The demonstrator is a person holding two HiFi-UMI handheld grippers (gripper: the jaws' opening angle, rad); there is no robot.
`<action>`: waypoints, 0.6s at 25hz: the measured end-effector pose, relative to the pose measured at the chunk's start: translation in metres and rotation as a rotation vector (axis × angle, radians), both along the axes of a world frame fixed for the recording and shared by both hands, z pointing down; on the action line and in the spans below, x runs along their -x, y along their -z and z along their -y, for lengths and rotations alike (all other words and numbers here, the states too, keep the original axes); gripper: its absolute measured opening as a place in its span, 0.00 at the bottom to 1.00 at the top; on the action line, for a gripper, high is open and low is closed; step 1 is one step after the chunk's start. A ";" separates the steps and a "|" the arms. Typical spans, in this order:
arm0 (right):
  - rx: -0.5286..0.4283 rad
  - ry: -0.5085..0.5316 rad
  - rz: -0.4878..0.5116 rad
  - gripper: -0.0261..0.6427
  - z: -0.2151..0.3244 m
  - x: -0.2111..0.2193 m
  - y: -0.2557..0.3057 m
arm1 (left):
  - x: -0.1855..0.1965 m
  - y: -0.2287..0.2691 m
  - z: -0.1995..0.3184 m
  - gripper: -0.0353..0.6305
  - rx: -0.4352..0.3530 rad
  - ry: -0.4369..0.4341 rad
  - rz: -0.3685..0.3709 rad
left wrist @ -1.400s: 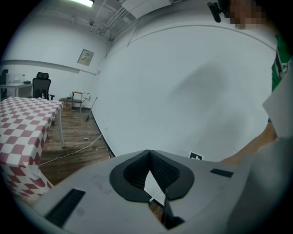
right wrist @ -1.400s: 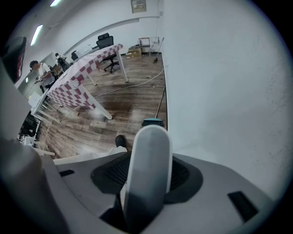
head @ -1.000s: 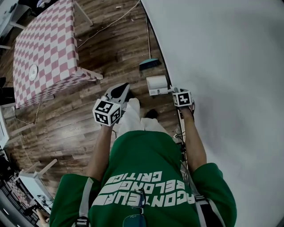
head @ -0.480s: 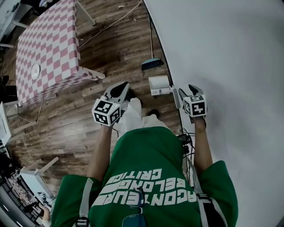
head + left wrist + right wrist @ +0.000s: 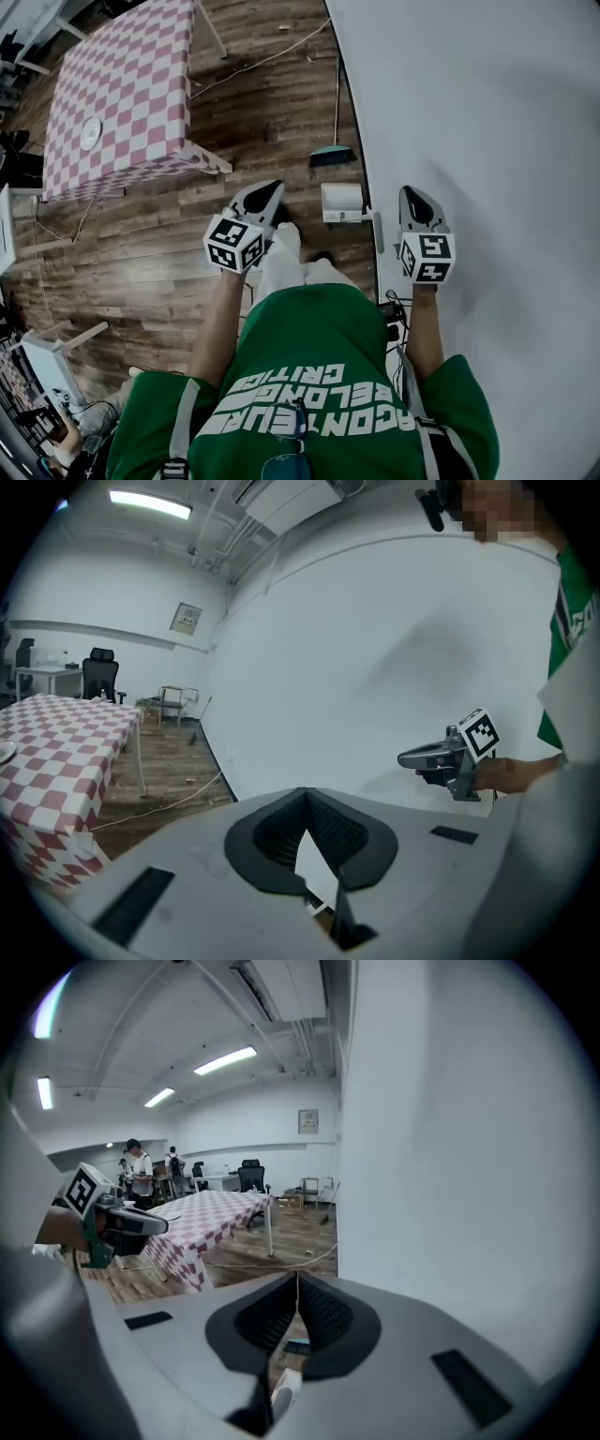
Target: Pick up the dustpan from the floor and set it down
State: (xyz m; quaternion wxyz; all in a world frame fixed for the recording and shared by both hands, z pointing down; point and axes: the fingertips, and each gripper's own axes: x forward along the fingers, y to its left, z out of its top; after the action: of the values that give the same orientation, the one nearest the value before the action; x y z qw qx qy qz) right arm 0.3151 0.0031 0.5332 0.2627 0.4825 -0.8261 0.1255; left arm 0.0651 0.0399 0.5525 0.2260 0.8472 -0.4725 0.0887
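Since a second ago, a clear rise of the right gripper (image 5: 412, 197): then low down, just beside the near end of the dustpan (image 5: 340, 200); now lifted well clear of it and held against the white wall (image 5: 487, 141) on the right. Jaws spread wide half a second ago and just closed since; tips pressed together in the right gripper view, with nothing between them.

Same place as before for the dustpan: lying on the wooden floor (image 5: 272, 103) at the foot of the wall, just near of the teal broom (image 5: 332, 155) head, between the two grippers in the head view and held by neither. Visible too in the right gripper view as a white shape low behind the closed jaws.

Little change for the left gripper (image 5: 269, 190): about the same spot, left of the dustpan and above the floor. Jaws together there as well, and empty.

Pose now: both forearms stretched forward from the green shirt (image 5: 319, 375), roughly side by side, marker cubes nearest the body, jaws pointing far and somewhat down. Right gripper farther right, alongside the wall; left gripper over the floor, to the right of the checked table (image 5: 122, 84). In the left gripper view, right gripper out to the right at about the same height, in front of the wall.
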 end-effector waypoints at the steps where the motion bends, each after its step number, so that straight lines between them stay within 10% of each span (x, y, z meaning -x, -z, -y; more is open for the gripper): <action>1: -0.012 0.012 0.012 0.06 0.001 0.006 0.005 | 0.002 0.003 0.000 0.06 -0.009 0.007 -0.005; 15: -0.031 0.093 0.017 0.06 -0.020 0.049 0.015 | -0.004 0.024 -0.008 0.06 -0.064 0.010 -0.085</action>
State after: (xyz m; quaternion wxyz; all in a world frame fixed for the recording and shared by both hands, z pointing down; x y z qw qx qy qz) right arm 0.2660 0.0230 0.5180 0.2534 0.4464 -0.8518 0.1043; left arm 0.0694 0.0480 0.5288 0.2189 0.8547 -0.4694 0.0363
